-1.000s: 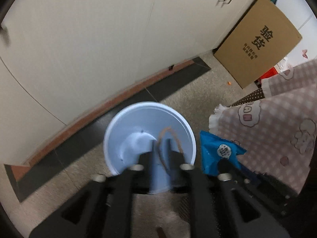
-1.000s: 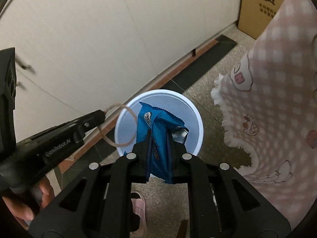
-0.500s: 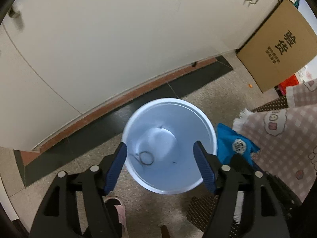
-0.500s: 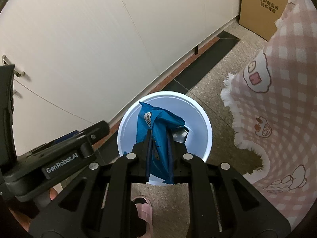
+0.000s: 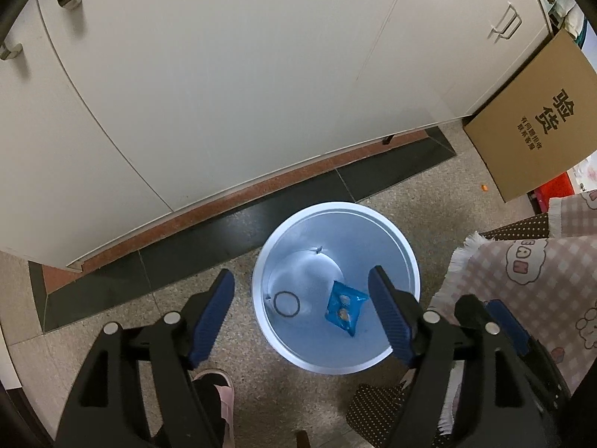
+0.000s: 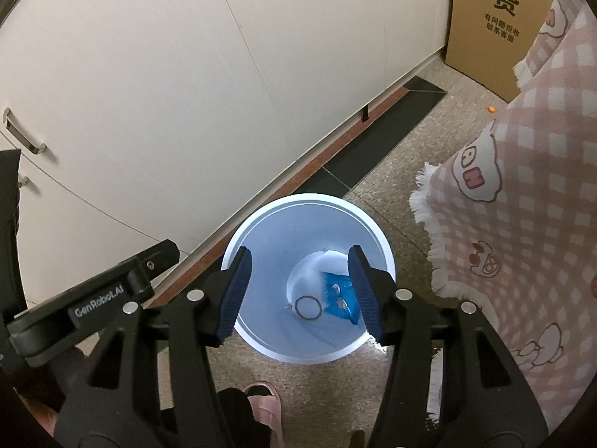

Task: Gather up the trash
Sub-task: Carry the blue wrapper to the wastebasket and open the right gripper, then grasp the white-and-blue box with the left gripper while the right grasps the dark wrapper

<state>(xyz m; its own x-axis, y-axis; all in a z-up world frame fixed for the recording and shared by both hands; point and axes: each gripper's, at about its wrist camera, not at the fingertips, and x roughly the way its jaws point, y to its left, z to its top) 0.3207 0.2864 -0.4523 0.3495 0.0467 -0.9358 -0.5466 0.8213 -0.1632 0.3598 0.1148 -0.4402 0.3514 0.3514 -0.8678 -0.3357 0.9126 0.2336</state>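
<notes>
Both grippers hang over the bin (image 5: pixel 405 257), pointing steeply down into it. The right gripper (image 6: pixel 300 291) has just been opening; its jaws stand apart with nothing between the pads, and the blue wrapper (image 6: pixel 339 296) lies on the bin's floor below them, nearer the right jaw. The left gripper (image 5: pixel 301 315) has also been opening and holds nothing; seen between its jaws, the ring (image 5: pixel 286 303) lies flat on the bin floor nearer the left jaw, beside the wrapper (image 5: pixel 345 308) but apart from it.
</notes>
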